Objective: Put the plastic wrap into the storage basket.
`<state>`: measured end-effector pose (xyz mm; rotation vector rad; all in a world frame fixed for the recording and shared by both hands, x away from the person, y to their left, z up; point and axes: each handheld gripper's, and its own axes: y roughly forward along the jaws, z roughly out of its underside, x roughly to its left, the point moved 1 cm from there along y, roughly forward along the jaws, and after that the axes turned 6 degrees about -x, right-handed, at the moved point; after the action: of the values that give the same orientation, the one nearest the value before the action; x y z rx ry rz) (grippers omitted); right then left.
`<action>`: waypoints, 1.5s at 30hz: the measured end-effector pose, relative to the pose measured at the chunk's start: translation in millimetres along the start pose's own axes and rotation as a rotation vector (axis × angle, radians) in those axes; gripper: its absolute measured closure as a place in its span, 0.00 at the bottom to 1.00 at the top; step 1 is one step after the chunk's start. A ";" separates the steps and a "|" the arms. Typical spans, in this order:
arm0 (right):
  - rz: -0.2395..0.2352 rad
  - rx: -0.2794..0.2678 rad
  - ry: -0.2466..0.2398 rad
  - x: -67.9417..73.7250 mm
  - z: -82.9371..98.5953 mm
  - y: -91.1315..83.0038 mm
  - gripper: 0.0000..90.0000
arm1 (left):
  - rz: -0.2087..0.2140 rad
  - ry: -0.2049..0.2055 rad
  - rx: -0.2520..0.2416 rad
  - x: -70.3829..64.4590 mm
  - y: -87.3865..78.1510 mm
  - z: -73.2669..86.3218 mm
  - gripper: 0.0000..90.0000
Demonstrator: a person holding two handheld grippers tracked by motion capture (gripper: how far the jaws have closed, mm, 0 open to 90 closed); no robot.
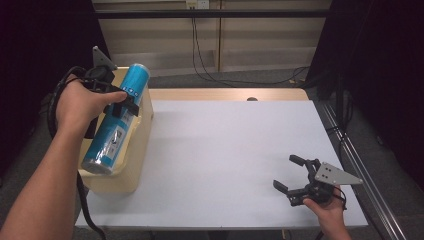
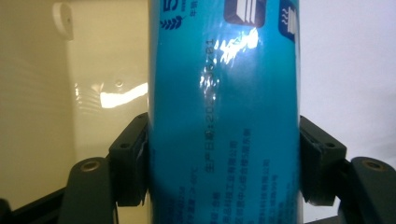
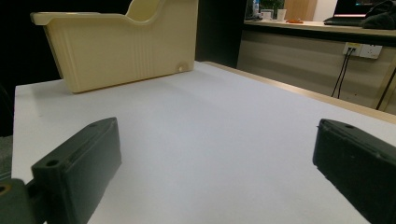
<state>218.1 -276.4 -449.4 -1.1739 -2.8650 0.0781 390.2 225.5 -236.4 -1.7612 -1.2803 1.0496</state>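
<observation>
Blue tube [image 2: 224, 116] clamped between jaws, cream bin [image 2: 56, 116] behind

The high view looks forward and down from above the person's side, taking in the whole white surface [image 1: 230, 160], with the cream bin [image 1: 137, 150] at its left edge. The left gripper view sits right up against the blue can [image 2: 224, 116], peering along its own jaws, the bin's wall [image 2: 46, 116] pale just behind. The right gripper view rides low, close over the surface [image 3: 210, 140], facing across it toward the bin [image 3: 121, 46] and a far wall with sockets. All three views share that bin; the high view and the left gripper view share the can [image 1: 117, 117].
</observation>
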 end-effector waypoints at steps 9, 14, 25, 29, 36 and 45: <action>-0.005 0.006 -0.003 0.2 0.7 1.1 0.01 | -0.018 -0.029 0.003 16.5 -1.1 7.3 0.36; -0.004 0.002 0.001 -0.3 0.1 0.6 0.01 | -0.036 -0.047 0.009 24.5 -2.0 11.1 0.36; -0.007 0.001 -0.002 -0.7 0.0 0.7 0.01 | -0.057 -0.084 0.030 39.5 7.3 19.2 0.36; -0.008 0.001 0.000 -0.6 0.1 1.4 0.01 | -0.060 -0.082 0.037 41.4 11.3 20.7 0.36; -0.008 0.001 -0.003 -0.5 0.1 1.3 0.01 | -0.054 -0.084 0.050 44.0 16.8 23.9 0.36; -0.008 0.001 -0.002 -0.8 0.3 1.2 0.01 | -0.048 -0.094 0.069 47.5 30.5 28.0 0.36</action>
<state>219.5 -276.0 -449.8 -1.1631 -2.8701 0.0809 385.3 265.6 -284.8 -1.6383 -1.3212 1.1473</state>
